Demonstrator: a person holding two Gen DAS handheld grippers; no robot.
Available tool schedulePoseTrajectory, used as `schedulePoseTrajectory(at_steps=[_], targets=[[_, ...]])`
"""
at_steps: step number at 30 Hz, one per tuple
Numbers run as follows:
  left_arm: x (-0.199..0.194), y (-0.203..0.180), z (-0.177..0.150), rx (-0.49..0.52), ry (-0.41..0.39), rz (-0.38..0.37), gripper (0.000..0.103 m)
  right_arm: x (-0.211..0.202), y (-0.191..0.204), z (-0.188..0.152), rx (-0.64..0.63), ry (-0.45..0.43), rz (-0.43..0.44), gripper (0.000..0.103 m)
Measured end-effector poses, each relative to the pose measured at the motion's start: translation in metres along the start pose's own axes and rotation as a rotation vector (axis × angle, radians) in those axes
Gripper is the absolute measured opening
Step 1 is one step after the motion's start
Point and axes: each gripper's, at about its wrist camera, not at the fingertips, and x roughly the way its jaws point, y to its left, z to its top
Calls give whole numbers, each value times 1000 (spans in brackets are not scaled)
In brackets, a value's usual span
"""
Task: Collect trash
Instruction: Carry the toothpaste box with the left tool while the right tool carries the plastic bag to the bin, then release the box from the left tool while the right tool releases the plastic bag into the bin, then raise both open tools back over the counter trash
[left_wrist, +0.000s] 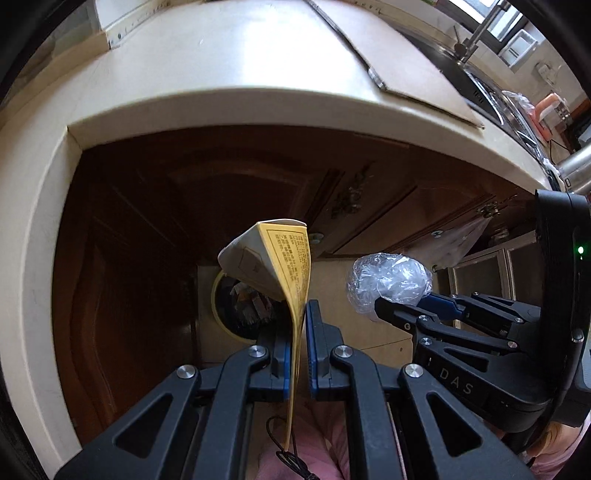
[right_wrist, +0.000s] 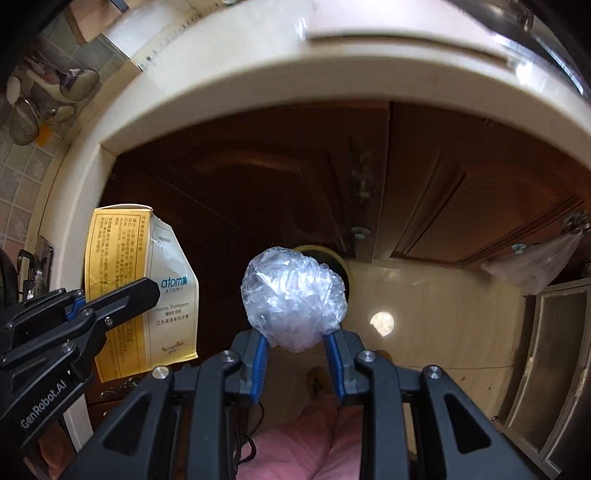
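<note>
Carrying both bits of trash at once: left gripper is clamped tight on a flattened yellow toothpaste box, which sticks up centre frame in the left wrist view; right gripper is pinched on a crumpled clear plastic ball, bulging above the pads, mid frame in the right view. Pick-up looks done; drop-off isn't. Yellow-rimmed bin sits on the floor below, already w/ scraps inside, partly hidden behind the box, lower centre of the left view. In the right view only a sliver of rim shows behind the ball. Neither item is over the opening for sure, can't tell exact alignment.

Room: cream worktop edge arcs across the upper frame, dark wood cabinet doors close behind the bin. Grippers sit near each other, side by side, so releases need care not to bump. Floor to the right of the bin looks bare.
</note>
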Motion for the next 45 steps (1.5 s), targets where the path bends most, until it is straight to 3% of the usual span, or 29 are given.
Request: schedulePoseTrajectory(at_steps=[12,19,21,22,23,24,36,39,41,45], targets=[[161,66,-25,-193,66,2,5,180,-55,-20,116,123,23,28],[229,87,-24,-236,122,-12,5,248,-68,-21,147,181,30,28],[237,84,-27,-230,132,-1,18,258,-66,-18,145,186,28,29],[239,85,-26,-228,133,12,26,260,-66,-18,144,188,25,29],[241,86,-24,-228,132,23,44,263,-66,-17,143,192,26,29],[240,88,-22,-228,124,37,55,264,-67,-16,142,196,29,29],[215,103,-26,-230,78,159,55,268,-43,-2,93,218,41,35],[203,103,-29,-226,58,186,56,269,-34,0,76,226,46,51],[195,105,-30,-231,52,204,60,264,-27,0,60,212,45,72],[176,105,-33,-241,44,221,62,246,-15,-3,46,167,54,77]])
